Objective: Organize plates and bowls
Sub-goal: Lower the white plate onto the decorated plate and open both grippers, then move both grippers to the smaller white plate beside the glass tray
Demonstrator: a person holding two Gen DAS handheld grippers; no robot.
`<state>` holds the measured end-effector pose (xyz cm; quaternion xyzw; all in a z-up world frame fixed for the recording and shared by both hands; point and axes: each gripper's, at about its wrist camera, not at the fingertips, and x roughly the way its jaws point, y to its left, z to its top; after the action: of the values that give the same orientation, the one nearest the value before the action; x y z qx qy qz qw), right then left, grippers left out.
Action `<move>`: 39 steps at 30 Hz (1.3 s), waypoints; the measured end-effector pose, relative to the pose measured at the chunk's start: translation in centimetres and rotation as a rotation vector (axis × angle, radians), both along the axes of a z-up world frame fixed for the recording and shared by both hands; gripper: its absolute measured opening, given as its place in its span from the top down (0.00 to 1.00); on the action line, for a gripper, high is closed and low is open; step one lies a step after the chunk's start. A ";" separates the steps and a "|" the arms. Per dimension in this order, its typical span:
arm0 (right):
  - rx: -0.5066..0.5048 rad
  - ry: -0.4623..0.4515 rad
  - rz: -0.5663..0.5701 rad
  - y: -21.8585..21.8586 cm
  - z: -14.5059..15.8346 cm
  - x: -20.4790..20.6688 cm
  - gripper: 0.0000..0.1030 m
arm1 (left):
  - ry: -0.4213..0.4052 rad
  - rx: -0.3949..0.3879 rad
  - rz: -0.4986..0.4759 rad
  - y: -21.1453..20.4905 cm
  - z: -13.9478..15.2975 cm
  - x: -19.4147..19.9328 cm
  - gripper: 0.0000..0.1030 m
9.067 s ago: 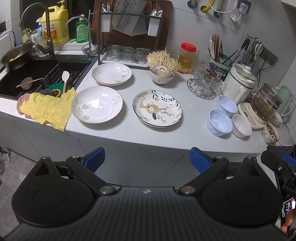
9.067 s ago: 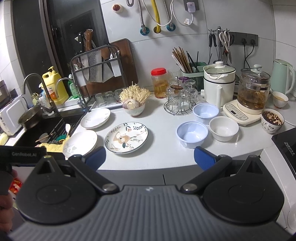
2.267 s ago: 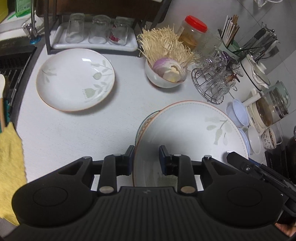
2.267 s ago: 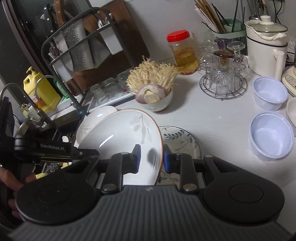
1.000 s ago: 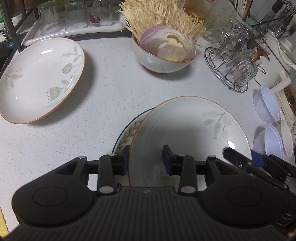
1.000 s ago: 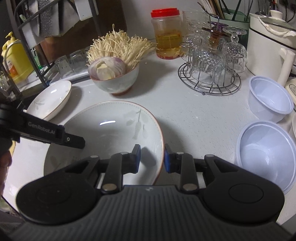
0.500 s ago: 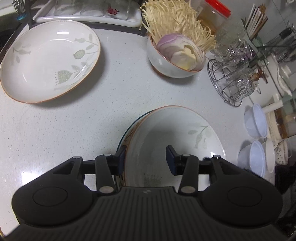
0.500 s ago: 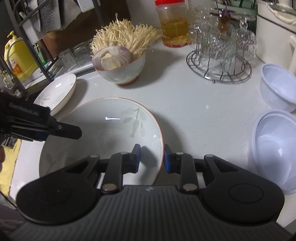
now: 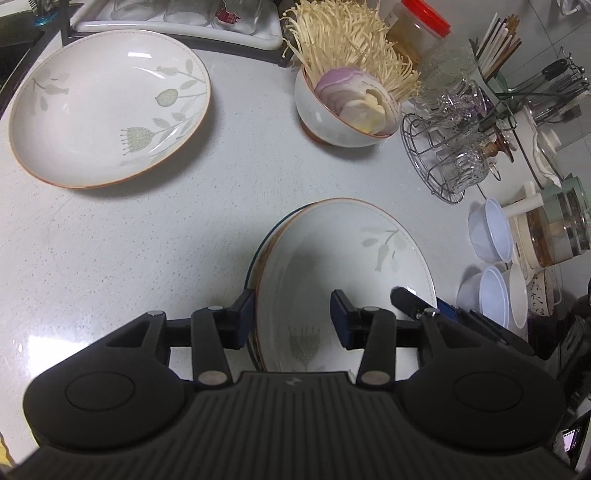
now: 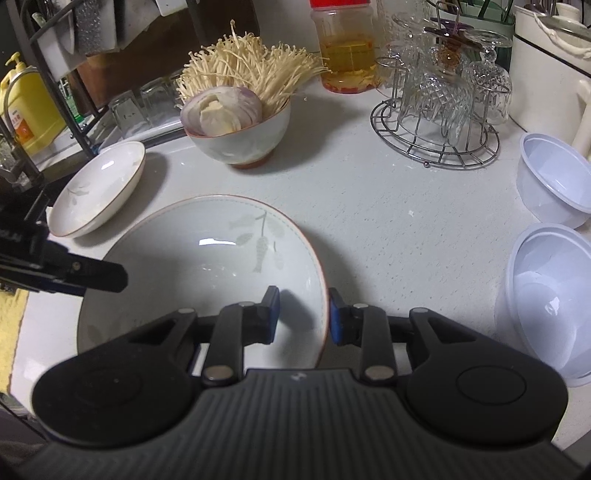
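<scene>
A white leaf-patterned plate [image 9: 343, 258] rests on top of the patterned plate, whose dark rim [image 9: 255, 258] peeks out at its left. My left gripper [image 9: 291, 321] is open, its jaws astride the white plate's near rim. My right gripper [image 10: 303, 314] is open, its jaws apart on either side of the same plate's right rim [image 10: 221, 266]. A second leaf-patterned plate [image 9: 107, 107] lies at the far left, also in the right wrist view [image 10: 96, 188]. Two pale blue plastic bowls [image 10: 554, 184] stand at the right.
A bowl of enoki mushrooms and onion [image 9: 351, 103] stands behind the stacked plates. A wire rack of glasses [image 10: 443, 96], a red-lidded jar [image 10: 343, 44], a white pot and a glass kettle [image 9: 554, 229] line the back right. A dish rack tray [image 9: 177, 22] sits at the back.
Both grippers have let go of the white plate: the left jaws widened further and the right jaws opened. The plate now lies on the patterned plate.
</scene>
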<state>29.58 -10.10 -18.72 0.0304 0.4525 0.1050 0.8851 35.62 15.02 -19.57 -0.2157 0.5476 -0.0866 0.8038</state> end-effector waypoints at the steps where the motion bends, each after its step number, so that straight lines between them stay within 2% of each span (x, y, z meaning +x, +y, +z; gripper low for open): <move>1: 0.000 0.000 0.000 0.0 0.0 0.1 0.70 | -0.014 0.001 0.000 0.2 0.2 -0.4 0.52; 7: 0.009 -0.003 -0.022 -0.2 0.5 0.2 0.70 | -0.074 0.022 0.014 0.5 1.4 -1.9 0.52; 9: 0.014 -0.016 -0.039 -0.4 1.3 0.0 0.64 | -0.091 0.028 0.025 0.4 2.2 -2.3 0.52; 12: 0.030 -0.037 -0.030 -0.2 3.2 -0.4 0.62 | -0.112 0.029 0.034 0.3 4.1 -3.0 0.52; 18: 0.061 -0.103 0.008 0.4 8.4 -1.6 0.62 | -0.177 0.076 0.041 -0.3 8.8 -4.9 0.52; 25: 0.108 -0.126 0.043 0.3 13.4 -3.3 0.62 | -0.224 0.061 0.073 -0.3 13.4 -7.3 0.52; 33: 0.158 -0.163 0.074 -0.5 16.7 -5.9 0.62 | -0.307 0.130 0.127 -0.5 17.2 -11.0 0.52; 39: 0.162 -0.183 0.127 -0.7 17.9 -8.1 0.62 | -0.324 0.177 0.170 -0.9 18.4 -14.1 0.52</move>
<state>21.44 -10.76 -0.81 0.0636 0.3608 0.1994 0.9089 21.56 14.11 -1.14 -0.1728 0.3966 -0.0034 0.9016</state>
